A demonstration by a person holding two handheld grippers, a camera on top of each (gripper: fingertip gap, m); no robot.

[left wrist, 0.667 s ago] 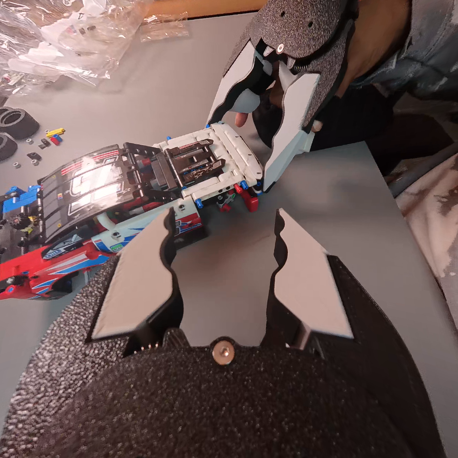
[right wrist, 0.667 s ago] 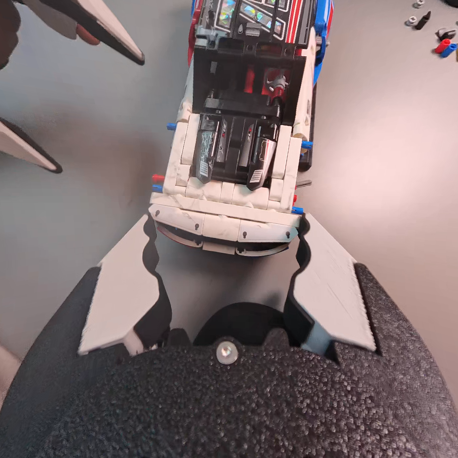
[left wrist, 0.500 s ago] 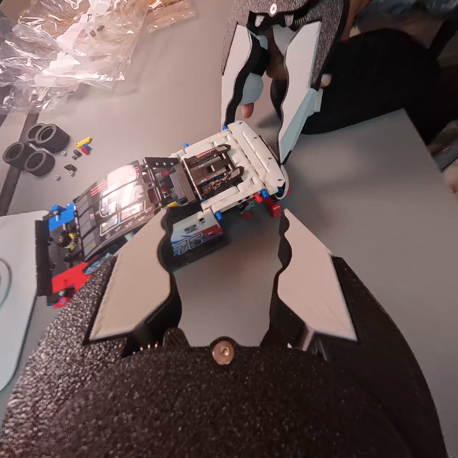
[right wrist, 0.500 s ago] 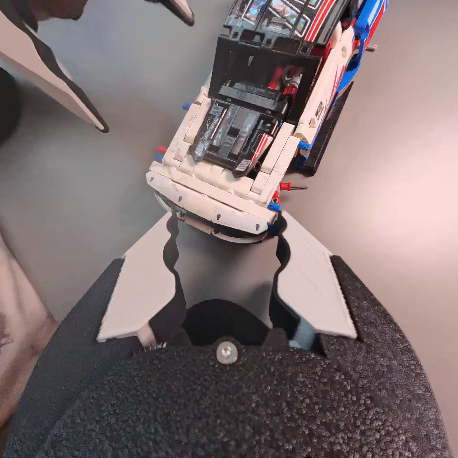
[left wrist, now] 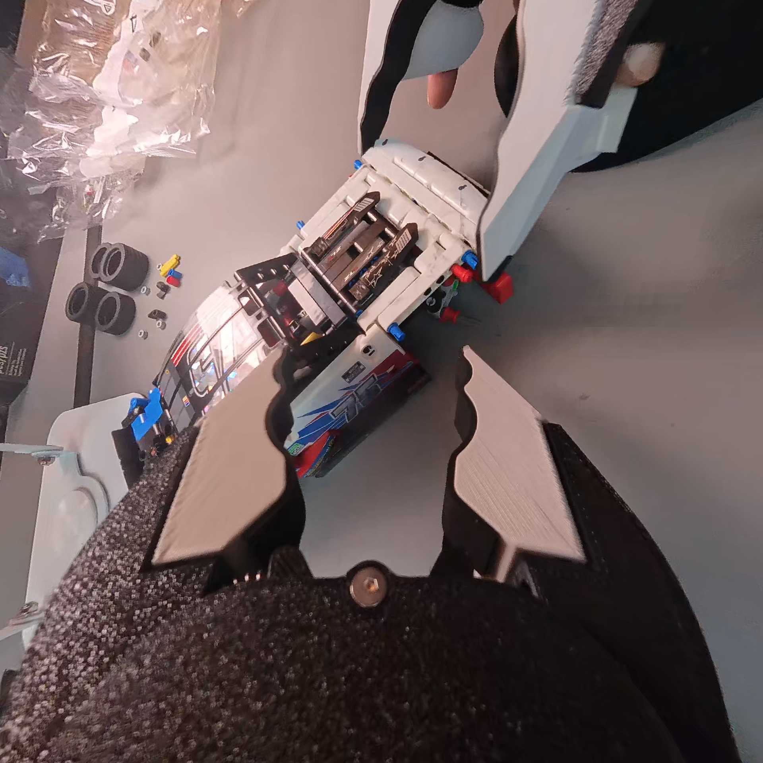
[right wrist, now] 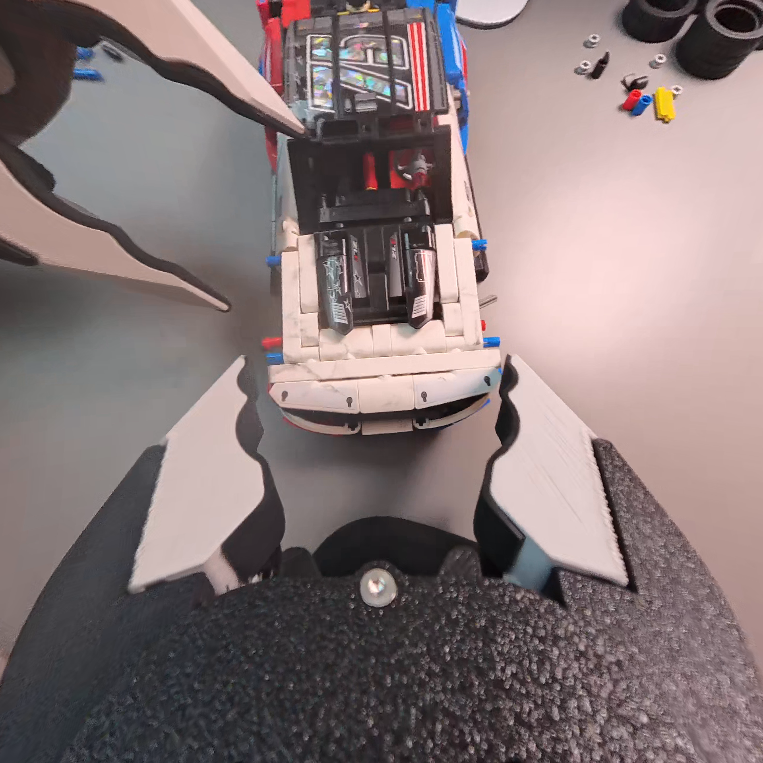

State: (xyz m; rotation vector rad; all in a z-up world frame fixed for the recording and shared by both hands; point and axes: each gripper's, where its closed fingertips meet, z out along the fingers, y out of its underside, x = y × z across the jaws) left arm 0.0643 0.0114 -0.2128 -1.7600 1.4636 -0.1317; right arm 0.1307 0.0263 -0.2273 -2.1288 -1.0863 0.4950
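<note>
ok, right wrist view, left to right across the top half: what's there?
Left gripper → brick-built race car → red, blue and yellow loose pins → black tyres, all on the grey table.

From the left wrist view we look steeply down along our spread left gripper [left wrist: 371, 371], close over the grey table [left wrist: 619, 371], at the flank of the brick-built car [left wrist: 363, 264], which runs off beyond the left jaw. From the right wrist view we look almost straight down over the right gripper [right wrist: 373, 363], the car's [right wrist: 371, 289] white end between the jaw tips. Both views share the car, the black tyres [left wrist: 101, 289] [right wrist: 697, 33] and each other's gripper.
</note>
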